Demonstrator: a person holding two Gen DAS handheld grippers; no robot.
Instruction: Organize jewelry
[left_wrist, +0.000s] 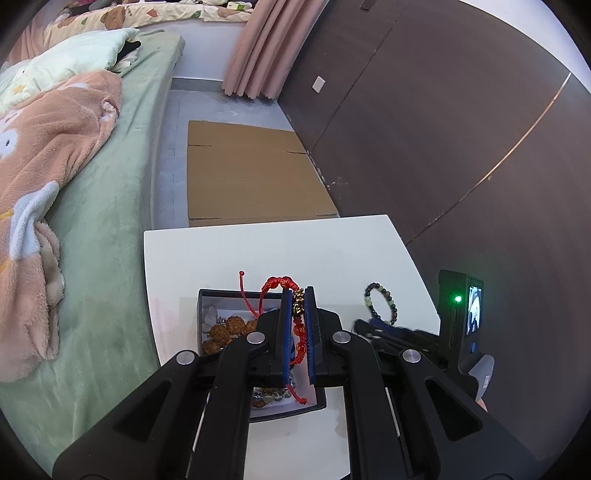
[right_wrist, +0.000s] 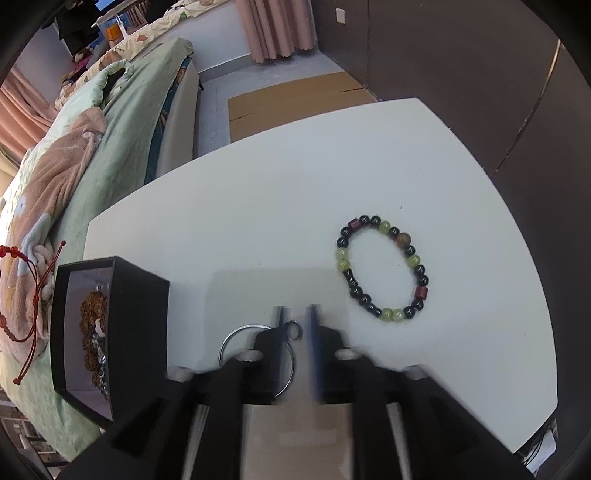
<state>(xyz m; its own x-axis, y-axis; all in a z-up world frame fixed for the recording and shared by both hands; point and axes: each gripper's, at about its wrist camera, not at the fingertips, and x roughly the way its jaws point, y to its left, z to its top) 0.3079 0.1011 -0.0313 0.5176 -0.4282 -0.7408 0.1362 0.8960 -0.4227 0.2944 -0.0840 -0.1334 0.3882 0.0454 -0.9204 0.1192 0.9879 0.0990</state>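
Observation:
My left gripper (left_wrist: 298, 291) is shut on a red cord bracelet (left_wrist: 297, 314) with red beads and a gold charm, held above the black jewelry box (left_wrist: 207, 293). The box (right_wrist: 122, 295) holds brown bead strings and other pieces. The red bracelet also shows at the left edge of the right wrist view (right_wrist: 14, 295). A bracelet of black and green beads (right_wrist: 384, 267) lies on the white table (right_wrist: 258, 192), also seen in the left wrist view (left_wrist: 382, 304). My right gripper (right_wrist: 297, 310) is blurred, its jaws slightly apart around a silver ring with a small loop (right_wrist: 258, 354).
A bed with a green cover (left_wrist: 110, 221) and a peach blanket (left_wrist: 48, 155) runs along the left. Flat cardboard (left_wrist: 251, 173) lies on the floor beyond the table. A dark wooden wall (left_wrist: 443, 129) stands to the right. The right gripper's body (left_wrist: 461, 317) sits right of the box.

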